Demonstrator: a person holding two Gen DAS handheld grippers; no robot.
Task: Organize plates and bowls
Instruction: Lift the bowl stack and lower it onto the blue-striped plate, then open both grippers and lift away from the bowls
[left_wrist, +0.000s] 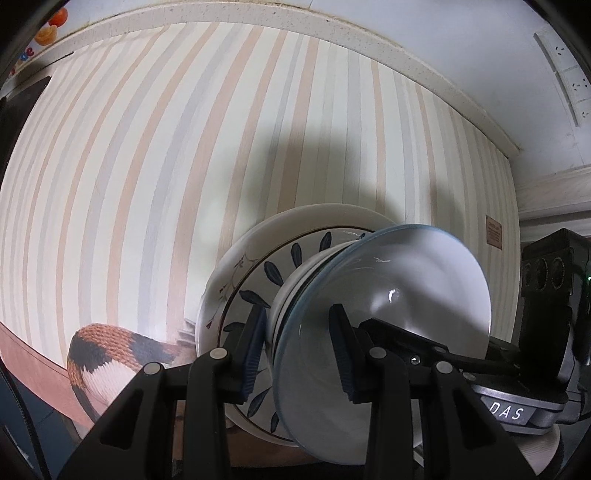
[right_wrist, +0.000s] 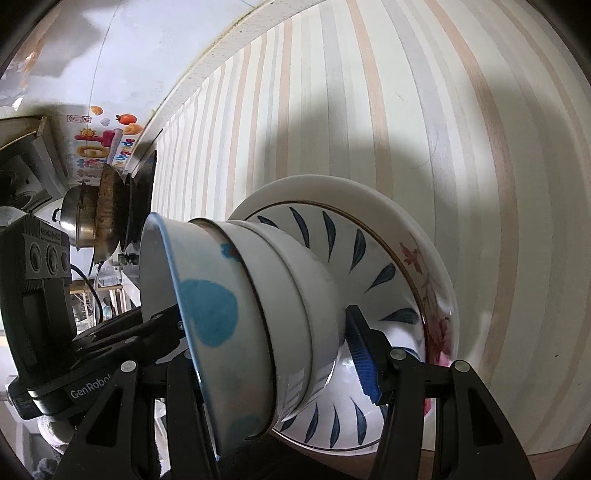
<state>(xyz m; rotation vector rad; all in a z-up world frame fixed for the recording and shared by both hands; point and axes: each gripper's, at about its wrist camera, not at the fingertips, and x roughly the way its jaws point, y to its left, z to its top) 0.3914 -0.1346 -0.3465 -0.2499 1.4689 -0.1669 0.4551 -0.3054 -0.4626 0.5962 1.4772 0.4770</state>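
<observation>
A stack of dishes stands on a striped table: a white floral plate (left_wrist: 229, 258) at the bottom, a blue-leaf plate (left_wrist: 273, 273) on it, then nested white bowls (right_wrist: 291, 295) and a top bowl with blue hearts (right_wrist: 214, 314), whose inside shows in the left wrist view (left_wrist: 399, 280). My left gripper (left_wrist: 299, 354) is shut on the top bowl's rim, one finger inside, one outside. My right gripper (right_wrist: 273, 354) spans the nested bowls from the opposite side, its right finger (right_wrist: 364, 362) against the bowls' base; the left finger is hidden. The right gripper's body also shows in the left wrist view (left_wrist: 546, 317).
The striped tabletop (left_wrist: 184, 147) spreads around the stack. A knitted orange, black and white item (left_wrist: 107, 350) lies at the left. Metal pots (right_wrist: 99, 218) stand at the far end by a wall with colourful stickers (right_wrist: 107, 144). A white wall with sockets (left_wrist: 572, 81) borders the table.
</observation>
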